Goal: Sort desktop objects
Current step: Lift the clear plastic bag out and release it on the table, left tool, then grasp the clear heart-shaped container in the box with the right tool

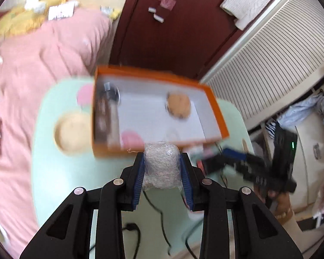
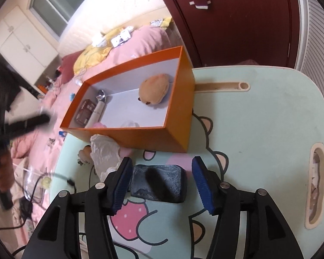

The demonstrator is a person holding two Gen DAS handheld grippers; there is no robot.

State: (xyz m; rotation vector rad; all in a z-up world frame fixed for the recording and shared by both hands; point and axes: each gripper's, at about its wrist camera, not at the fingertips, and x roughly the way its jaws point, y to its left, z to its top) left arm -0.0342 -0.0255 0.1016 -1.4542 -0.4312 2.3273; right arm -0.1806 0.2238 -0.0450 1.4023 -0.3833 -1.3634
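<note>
Left gripper [image 1: 162,168] is clamped on my clear bubble-wrapped bundle [image 1: 162,164], held above the pale-green cartoon-printed counter [image 2: 259,112] for the open orange cardboard box [image 2: 179,116]; right gripper [image 2: 161,183] jaws stand apart, straddling a dark blue-black rectangular block [image 2: 159,183].

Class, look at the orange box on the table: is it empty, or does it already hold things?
Not empty. The orange box holds a tan plush toy, a brown packet and a white-handled tool.

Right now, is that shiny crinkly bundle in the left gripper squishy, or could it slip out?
The plastic-wrapped bundle is probably soft and light: its wrap looks crinkled and puffy. The left gripper pinches both sides, so it seems held, but smooth film may be slippery. Dropped into the orange box, it would probably land softly.
</note>
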